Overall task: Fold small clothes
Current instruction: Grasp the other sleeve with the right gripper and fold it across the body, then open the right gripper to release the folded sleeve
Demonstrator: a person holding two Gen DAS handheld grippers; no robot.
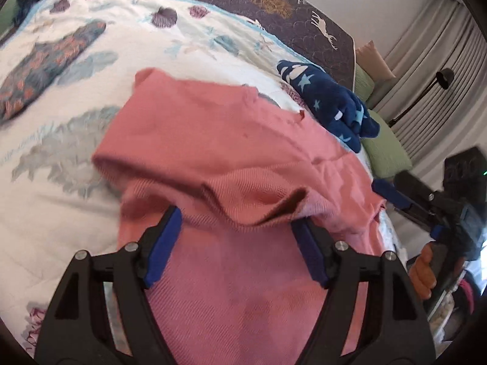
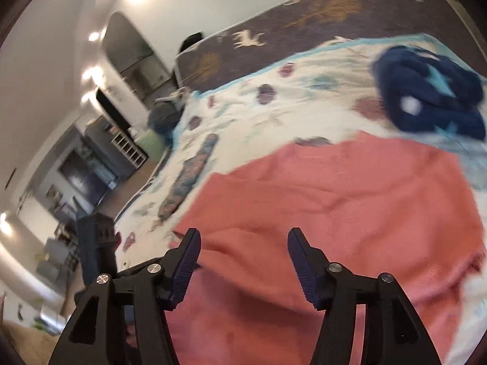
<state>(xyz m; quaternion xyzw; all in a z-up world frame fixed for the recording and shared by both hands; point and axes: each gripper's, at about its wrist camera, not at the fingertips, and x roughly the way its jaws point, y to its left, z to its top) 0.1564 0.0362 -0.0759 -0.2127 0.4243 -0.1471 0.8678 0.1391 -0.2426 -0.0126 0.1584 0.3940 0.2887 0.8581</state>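
Note:
A pink knit garment (image 1: pixel 213 140) lies spread on the shell-print bedspread (image 1: pixel 61 182), with one edge folded over toward me. My left gripper (image 1: pixel 237 216) stands open low over it; the folded edge drapes across both fingertips and hides them, and the pads do not press on the cloth. In the right wrist view the pink garment (image 2: pixel 350 188) fills the lower half. My right gripper (image 2: pixel 243 232) is open just above it, with nothing between its fingers. The right gripper's body (image 1: pixel 426 200) and the hand holding it (image 1: pixel 423 273) show at the right edge.
A crumpled navy garment with stars (image 1: pixel 331 103) (image 2: pixel 426 97) lies beyond the pink one. A dark folded garment with coral print (image 1: pixel 45 64) (image 2: pixel 191 176) rests to the left. A dark deer-print blanket (image 1: pixel 304 15) covers the bed's far end. A green cushion (image 1: pixel 386 149) sits at the right edge.

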